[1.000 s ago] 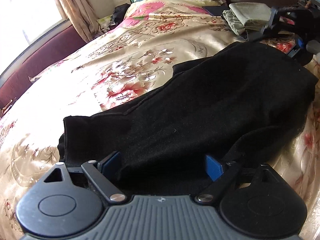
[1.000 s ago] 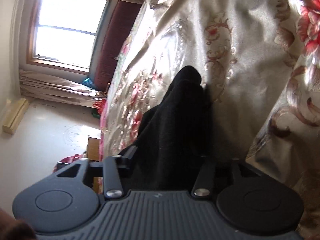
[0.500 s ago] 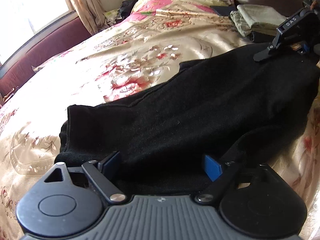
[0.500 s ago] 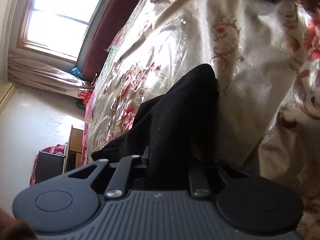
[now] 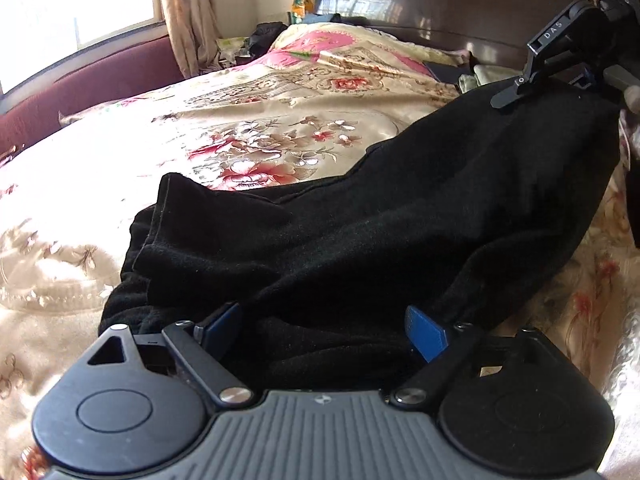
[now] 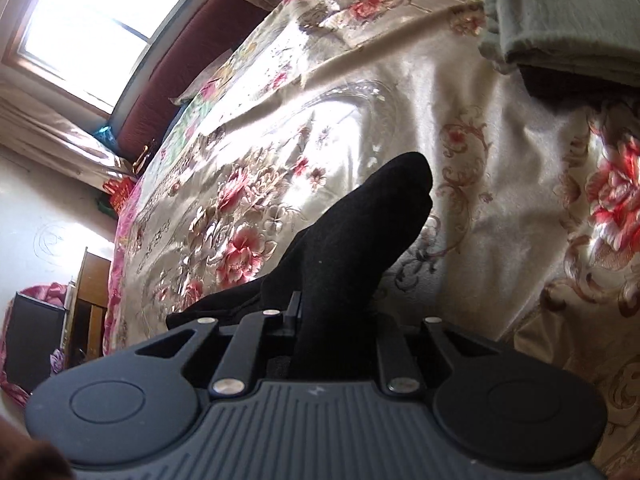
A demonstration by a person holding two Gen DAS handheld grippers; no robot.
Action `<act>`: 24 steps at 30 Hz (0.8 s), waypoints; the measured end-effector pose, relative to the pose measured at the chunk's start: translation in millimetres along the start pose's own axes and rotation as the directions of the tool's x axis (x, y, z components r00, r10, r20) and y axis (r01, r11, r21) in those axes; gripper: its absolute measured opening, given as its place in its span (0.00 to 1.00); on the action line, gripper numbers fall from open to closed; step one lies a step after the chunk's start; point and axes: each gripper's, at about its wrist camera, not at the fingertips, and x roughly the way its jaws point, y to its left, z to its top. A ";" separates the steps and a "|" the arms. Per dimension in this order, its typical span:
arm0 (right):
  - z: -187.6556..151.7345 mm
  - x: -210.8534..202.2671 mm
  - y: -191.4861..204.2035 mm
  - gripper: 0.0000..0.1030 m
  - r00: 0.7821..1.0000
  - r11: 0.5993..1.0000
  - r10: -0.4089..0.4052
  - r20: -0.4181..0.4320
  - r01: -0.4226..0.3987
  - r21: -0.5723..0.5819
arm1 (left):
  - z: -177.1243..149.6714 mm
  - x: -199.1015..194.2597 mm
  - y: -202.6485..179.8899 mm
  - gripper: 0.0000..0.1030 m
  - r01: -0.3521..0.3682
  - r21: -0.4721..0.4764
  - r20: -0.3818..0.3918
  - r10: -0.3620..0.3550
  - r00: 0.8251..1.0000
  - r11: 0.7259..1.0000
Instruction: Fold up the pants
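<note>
The black pants point(image 5: 400, 216) lie across the floral bedspread point(image 5: 260, 136), running from 8 o'clock up to 2 o'clock in the left wrist view; the left claw point(image 5: 320, 324) stands released, its blue pads point(image 5: 426, 332) wide apart around the near bunched cloth; at 2 o'clock the right claw point(image 6: 340, 320) is clenched on the far end of the pants, its jaws having just closed with that cloth between them, raised off the bedspread; folded grey-green cloth point(image 6: 568, 12) sits at 1 o'clock.

Big bed point(image 5: 280, 120) with a shiny gold floral cover, dark headboard point(image 5: 440, 0) at the far end. Black pants point(image 5: 400, 208) sprawl across the near side, partly lifted off it. Some folded greenish cloth point(image 6: 568, 12) sits up near the headboard.
</note>
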 end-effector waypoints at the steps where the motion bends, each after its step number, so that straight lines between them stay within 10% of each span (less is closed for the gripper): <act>1: -0.8 0.2 14.7 0.17 1.000 0.999 -0.025 -0.004 0.025 -0.041 | -2.1 -1.9 4.6 0.98 0.008 -0.041 0.016 -0.008 1.000 0.999; 12: -39.1 61.1 157.9 0.22 0.994 0.944 -0.102 -0.035 0.086 -0.317 | -9.6 -5.6 15.0 0.98 0.063 -0.089 0.063 -0.057 0.996 0.994; 24: -95.2 158.3 205.7 0.22 0.978 0.921 -0.199 -0.067 0.163 -0.354 | -12.2 -15.2 26.5 0.98 0.083 -0.112 0.097 -0.072 0.993 0.990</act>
